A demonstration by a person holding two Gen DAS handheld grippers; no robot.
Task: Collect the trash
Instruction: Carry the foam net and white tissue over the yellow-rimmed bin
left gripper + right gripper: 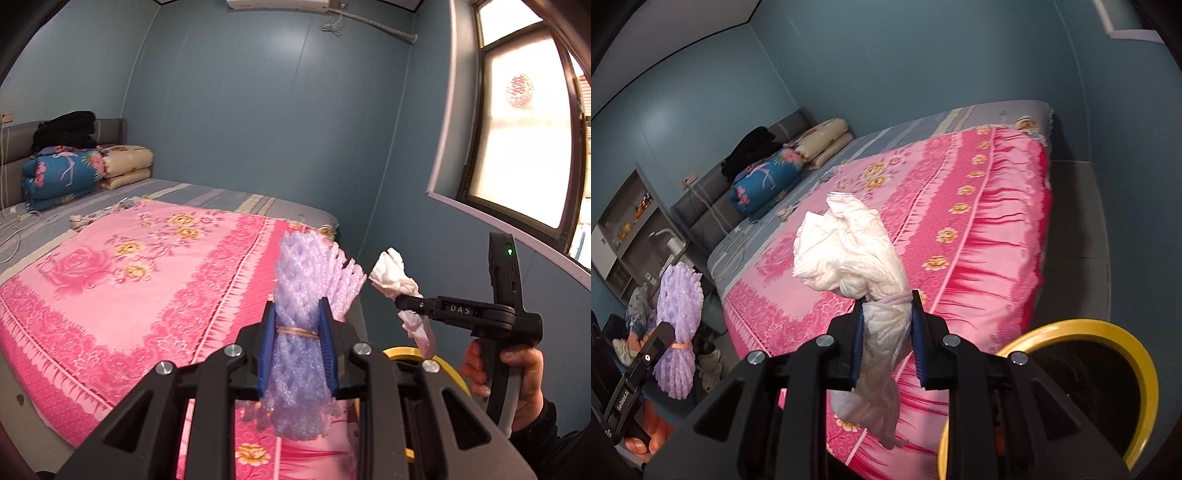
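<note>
My left gripper (pixel 297 325) is shut on a purple foam net bundle (pixel 303 295) tied with a rubber band, held in the air over the bed corner. It also shows in the right wrist view (pixel 677 325). My right gripper (pixel 887 317) is shut on a crumpled white tissue wad (pixel 849 254), also held up. The tissue wad (pixel 391 277) shows in the left wrist view to the right of the foam net, close to it. A bin with a yellow rim (pixel 1145 373) and dark inside stands below the right gripper, at the bed's foot; its rim (pixel 402 352) shows in the left view.
A bed with a pink floral cover (pixel 129 280) fills the left and centre. Folded quilts (pixel 62 177) and dark clothes lie at its head. A window (pixel 528 147) is on the right wall. Shelves (pixel 631 229) and clutter on the floor stand beside the bed.
</note>
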